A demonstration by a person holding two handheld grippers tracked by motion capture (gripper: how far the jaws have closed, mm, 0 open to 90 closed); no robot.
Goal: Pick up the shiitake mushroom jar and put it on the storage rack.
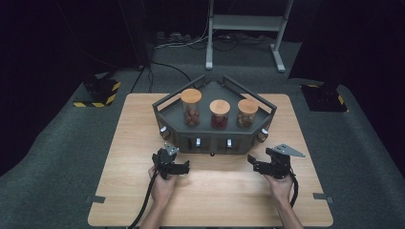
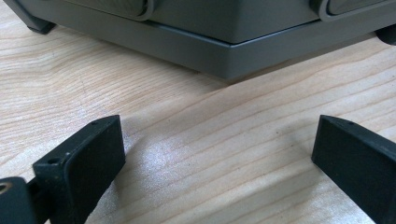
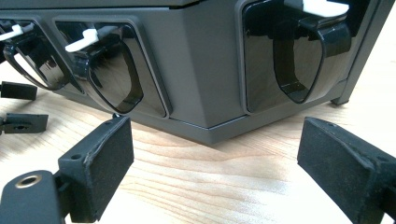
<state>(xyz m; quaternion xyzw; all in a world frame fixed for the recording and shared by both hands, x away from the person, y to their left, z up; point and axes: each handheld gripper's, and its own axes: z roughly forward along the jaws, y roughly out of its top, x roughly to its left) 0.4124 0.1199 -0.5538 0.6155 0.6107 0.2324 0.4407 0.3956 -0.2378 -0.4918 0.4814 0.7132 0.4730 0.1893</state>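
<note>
dispenser stand: dark grey angular stand (image 1: pixel 216 138) mid-tabletop (image 1: pixel 143 200), far side of both hands; looks rigid and kinda heavy, so I'd grab its side rails, not the jars
jars: 3 on top, wooden lids, glass I'd guess, so fragile
left hand-held gripper (image 1: pixel 179 168): released, nothing in it
right hand-held gripper (image 1: pixel 254 163): released too, empty

The counter (image 1: pixel 143 200) is pale, matt wood with visible grain. The dispenser stand (image 3: pixel 205 70) looks like matt grey plastic, its recessed spouts (image 3: pixel 294 60) glossy black. The jar lids (image 1: pixel 191 95) look wooden.
</note>
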